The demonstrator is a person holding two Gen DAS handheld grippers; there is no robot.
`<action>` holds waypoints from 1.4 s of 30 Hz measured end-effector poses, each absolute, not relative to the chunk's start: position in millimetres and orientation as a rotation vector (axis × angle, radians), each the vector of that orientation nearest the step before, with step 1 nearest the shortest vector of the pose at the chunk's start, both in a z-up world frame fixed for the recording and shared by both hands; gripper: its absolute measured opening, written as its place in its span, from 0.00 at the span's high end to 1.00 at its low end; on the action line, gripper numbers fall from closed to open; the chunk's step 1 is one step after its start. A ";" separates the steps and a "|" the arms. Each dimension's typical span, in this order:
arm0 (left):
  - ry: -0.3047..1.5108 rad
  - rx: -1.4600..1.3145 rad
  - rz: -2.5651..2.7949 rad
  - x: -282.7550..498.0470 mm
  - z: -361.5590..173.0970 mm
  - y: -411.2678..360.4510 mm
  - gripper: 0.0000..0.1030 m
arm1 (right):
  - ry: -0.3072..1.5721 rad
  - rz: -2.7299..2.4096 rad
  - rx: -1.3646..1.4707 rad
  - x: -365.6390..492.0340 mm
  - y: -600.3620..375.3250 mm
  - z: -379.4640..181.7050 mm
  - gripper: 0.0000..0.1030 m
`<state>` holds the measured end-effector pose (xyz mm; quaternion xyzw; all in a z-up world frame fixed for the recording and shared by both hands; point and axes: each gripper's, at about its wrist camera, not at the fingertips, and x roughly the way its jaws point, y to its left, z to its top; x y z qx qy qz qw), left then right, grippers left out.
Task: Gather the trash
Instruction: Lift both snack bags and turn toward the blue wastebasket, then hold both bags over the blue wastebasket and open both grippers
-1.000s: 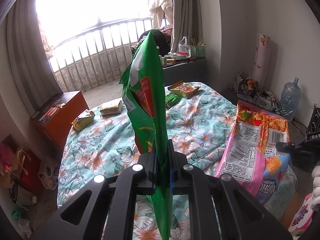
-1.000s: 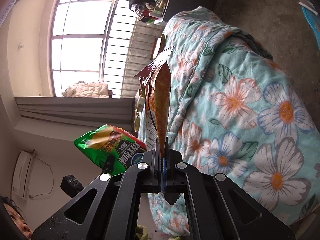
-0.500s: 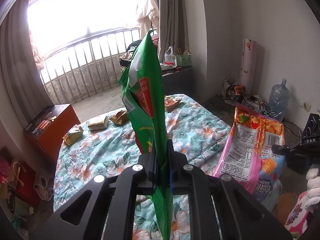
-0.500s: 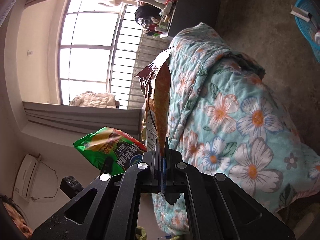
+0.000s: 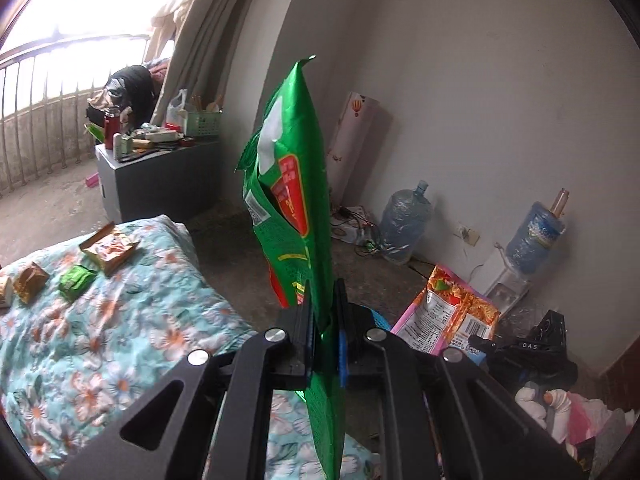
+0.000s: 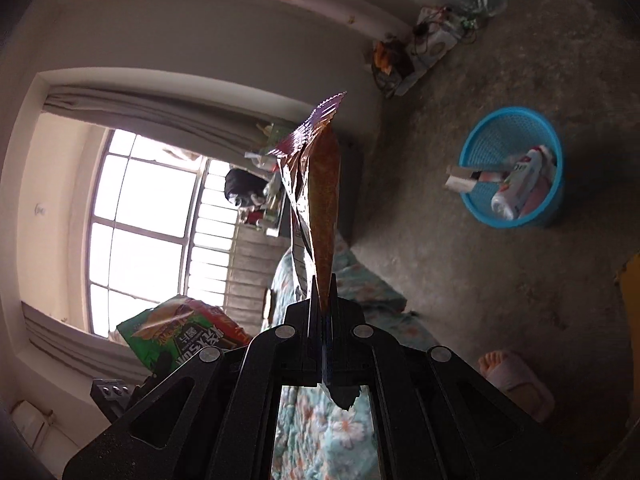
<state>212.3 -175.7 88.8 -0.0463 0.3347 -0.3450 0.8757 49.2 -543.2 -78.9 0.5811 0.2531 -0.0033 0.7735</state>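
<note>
Both views now off bed [image 5: 100, 344], towards blue basket [image 6: 516, 168]

"DAS" on the right claw [image 5: 524, 346]

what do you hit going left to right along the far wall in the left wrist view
grey cabinet → green snack bag in the left tongs → tall white box → clear water jug → blue water bottle

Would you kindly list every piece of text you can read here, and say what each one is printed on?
"DAS": on the right tongs' black body.
Green snack bag: red-panel characters, too blurred.
Orange snack bag: nutrition table and barcode, too small.
Basket bottle: lettering unreadable.
</note>
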 end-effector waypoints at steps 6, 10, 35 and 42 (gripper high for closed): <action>0.852 -0.116 -0.827 254.4 46.8 -271.4 0.92 | 0.446 -0.251 1.335 27.1 -610.1 -107.3 1.00; 0.920 -0.110 -0.858 266.7 13.8 -302.6 0.92 | 0.495 -0.298 1.398 43.6 -627.6 -152.3 1.00; 1.133 -0.156 -0.934 340.2 -90.2 -392.4 0.91 | 0.813 -0.540 1.446 141.9 -673.4 -344.3 0.46; 1.255 -0.123 -0.951 354.0 -136.5 -474.2 0.90 | 0.738 -0.532 1.524 133.5 -678.5 -352.8 0.43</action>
